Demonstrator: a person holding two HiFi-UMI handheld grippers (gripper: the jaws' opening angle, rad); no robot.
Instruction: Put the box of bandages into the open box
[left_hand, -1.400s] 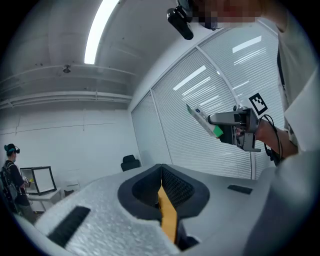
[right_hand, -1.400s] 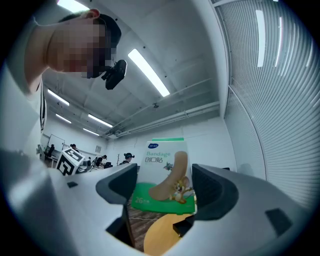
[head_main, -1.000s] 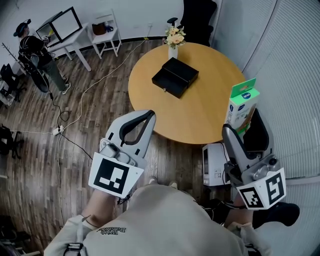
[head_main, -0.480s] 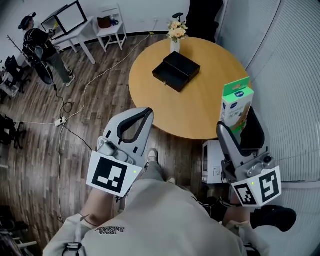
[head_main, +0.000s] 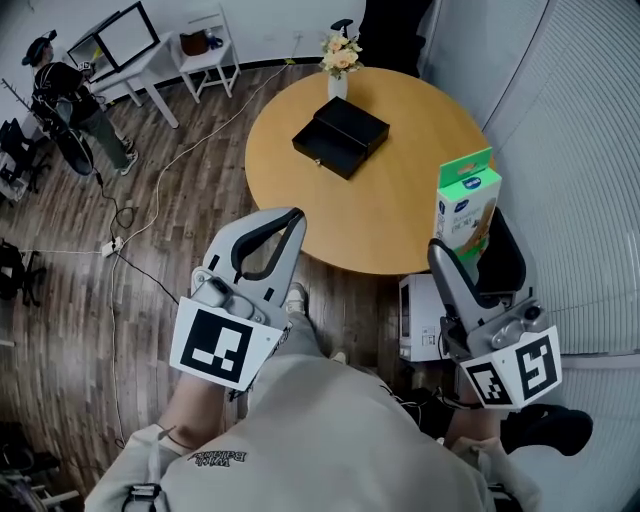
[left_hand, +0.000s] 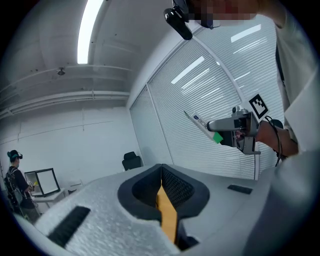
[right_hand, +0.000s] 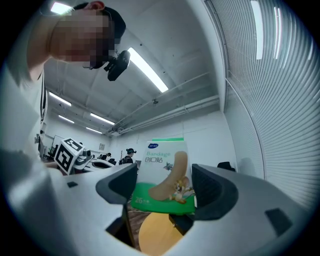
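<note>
The bandage box (head_main: 465, 203), white and green with a plaster pictured on it, stands upright in my right gripper (head_main: 460, 250), which is shut on its lower part, just off the right edge of the round wooden table (head_main: 390, 210). In the right gripper view the bandage box (right_hand: 165, 175) fills the gap of the right gripper (right_hand: 164, 184). The open black box (head_main: 340, 135) lies at the table's far middle. My left gripper (head_main: 286, 222) is shut and empty, held before the table's near edge. In the left gripper view the left gripper (left_hand: 160, 170) has its jaws touching.
A vase of flowers (head_main: 338, 62) stands behind the black box. A white machine (head_main: 415, 318) and a black chair (head_main: 508, 262) sit on the floor below my right gripper. Cables (head_main: 130, 225) cross the wood floor. A person (head_main: 65, 100) stands far left by a desk (head_main: 125, 50).
The person has stepped slightly, so the table shifted a little in view. The right gripper, still holding the bandage box, drifted a little left toward the table edge. The left gripper stays shut.
</note>
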